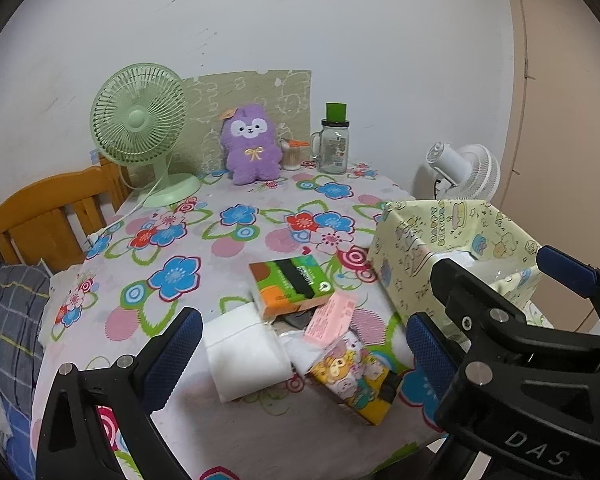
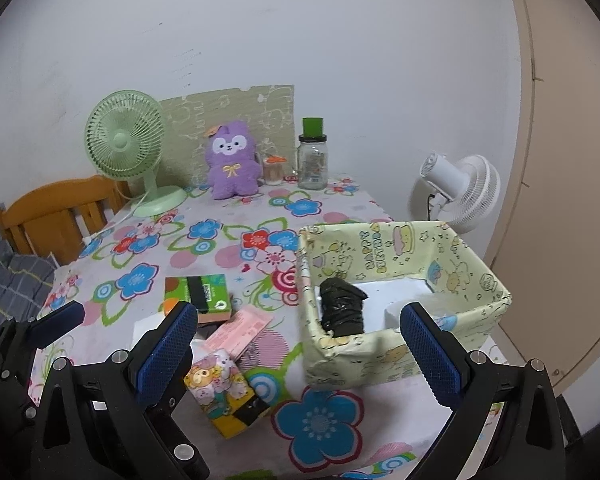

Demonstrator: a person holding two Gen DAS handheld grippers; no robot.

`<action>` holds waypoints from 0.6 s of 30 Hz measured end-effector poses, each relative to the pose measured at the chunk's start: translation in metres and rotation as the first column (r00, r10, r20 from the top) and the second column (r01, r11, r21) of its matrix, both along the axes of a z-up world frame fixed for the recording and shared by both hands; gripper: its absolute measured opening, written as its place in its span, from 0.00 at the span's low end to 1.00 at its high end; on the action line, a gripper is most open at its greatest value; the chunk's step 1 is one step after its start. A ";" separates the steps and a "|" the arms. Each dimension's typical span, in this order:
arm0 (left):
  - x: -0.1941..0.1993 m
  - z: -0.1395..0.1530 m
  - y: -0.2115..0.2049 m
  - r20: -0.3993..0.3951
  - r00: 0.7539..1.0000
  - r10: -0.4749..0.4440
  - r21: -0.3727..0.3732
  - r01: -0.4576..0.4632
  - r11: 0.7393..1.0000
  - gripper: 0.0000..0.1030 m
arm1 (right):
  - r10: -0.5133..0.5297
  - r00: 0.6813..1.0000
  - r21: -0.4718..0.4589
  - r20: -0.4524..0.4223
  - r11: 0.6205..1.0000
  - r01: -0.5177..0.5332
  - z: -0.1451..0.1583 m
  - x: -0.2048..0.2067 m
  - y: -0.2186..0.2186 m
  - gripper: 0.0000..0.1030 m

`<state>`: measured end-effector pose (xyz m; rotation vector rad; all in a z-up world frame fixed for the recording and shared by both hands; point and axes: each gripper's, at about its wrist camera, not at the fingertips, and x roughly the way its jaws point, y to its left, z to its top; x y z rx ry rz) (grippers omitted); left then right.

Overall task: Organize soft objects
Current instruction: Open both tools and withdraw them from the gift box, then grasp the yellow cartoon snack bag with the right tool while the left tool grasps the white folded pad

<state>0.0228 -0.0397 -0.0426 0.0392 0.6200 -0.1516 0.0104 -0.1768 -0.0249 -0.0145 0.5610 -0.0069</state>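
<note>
On the flowered tablecloth (image 1: 188, 248) lies a small pile: a green-and-orange tissue pack (image 1: 290, 282) (image 2: 198, 294), a white tissue pack (image 1: 246, 354), a pink packet (image 1: 330, 320) (image 2: 242, 330) and a yellow cartoon tissue pack (image 1: 354, 374) (image 2: 226, 394). A pale yellow paper-covered box (image 2: 404, 350) (image 1: 404, 256) stands to the right with a black rolled item (image 2: 342, 306) and white items inside. My left gripper (image 1: 302, 354) is open above the pile. My right gripper (image 2: 298, 354) is open near the box's front wall; it also shows in the left wrist view (image 1: 496, 292).
At the back stand a green fan (image 1: 140, 128), a purple plush toy (image 1: 252, 144), a small jar of sticks (image 1: 292, 156) and a glass jar with a green lid (image 1: 334, 144). A white fan (image 2: 460, 188) is beyond the table's right edge, a wooden bed frame (image 1: 52, 216) at left.
</note>
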 end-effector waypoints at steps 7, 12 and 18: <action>0.001 -0.015 0.014 -0.018 1.000 0.016 0.002 -0.016 1.000 1.00 | 0.028 0.999 0.003 -0.015 1.000 -0.028 -0.015 0.002 0.014 0.99; 0.007 -0.029 0.023 -0.053 0.998 0.031 0.011 -0.031 0.999 1.00 | 0.040 0.998 0.001 -0.051 0.999 -0.040 -0.029 0.008 0.022 0.99; 0.011 -0.045 0.033 -0.096 0.995 0.037 0.003 -0.037 0.999 1.00 | 0.047 0.995 -0.009 -0.084 0.999 -0.048 -0.043 0.013 0.030 0.99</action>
